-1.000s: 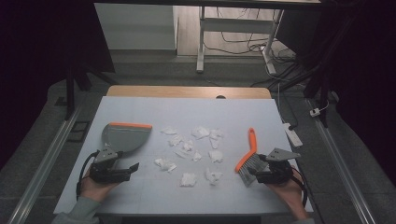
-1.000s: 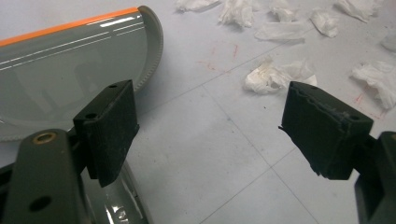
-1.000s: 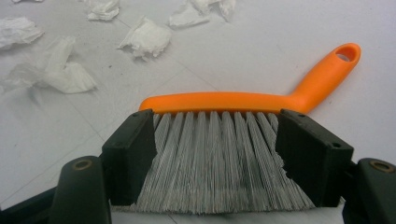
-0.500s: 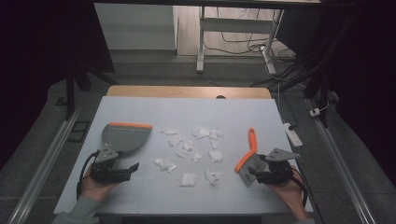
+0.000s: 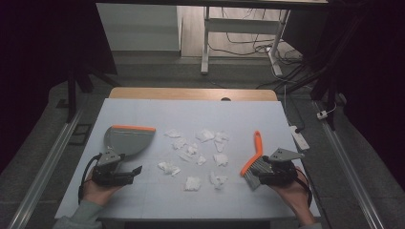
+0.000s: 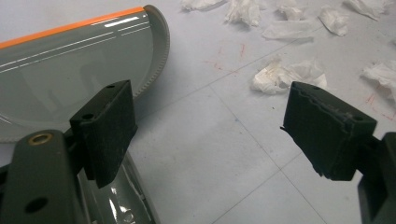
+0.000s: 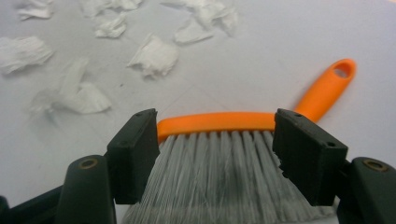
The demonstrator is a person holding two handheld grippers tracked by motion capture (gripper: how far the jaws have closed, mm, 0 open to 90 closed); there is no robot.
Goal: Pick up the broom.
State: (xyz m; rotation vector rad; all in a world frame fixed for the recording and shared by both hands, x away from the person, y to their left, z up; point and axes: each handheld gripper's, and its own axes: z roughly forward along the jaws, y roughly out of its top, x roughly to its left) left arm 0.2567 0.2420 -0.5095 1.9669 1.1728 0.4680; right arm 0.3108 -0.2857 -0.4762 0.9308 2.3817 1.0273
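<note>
Here your right gripper (image 5: 264, 172) sits at the table's near right, its jaws spread to either side of the grey bristles of the brush (image 5: 253, 158); in the right gripper view they flank the brush (image 7: 243, 140) without visibly pinching it, so count that gripper as open. The brush lies flat on the white table (image 5: 157, 112), long axis slanting away from you: bristles at the near end by your hand, orange handle pointing up and slightly right toward the far edge.

Your left gripper (image 5: 128, 174) rests at the near left, jaws wide apart and holding nothing. The grey dustpan (image 5: 126, 139) lies just beyond it, orange lip on the far side. Crumpled paper scraps (image 5: 196, 150) are scattered between dustpan and brush.
</note>
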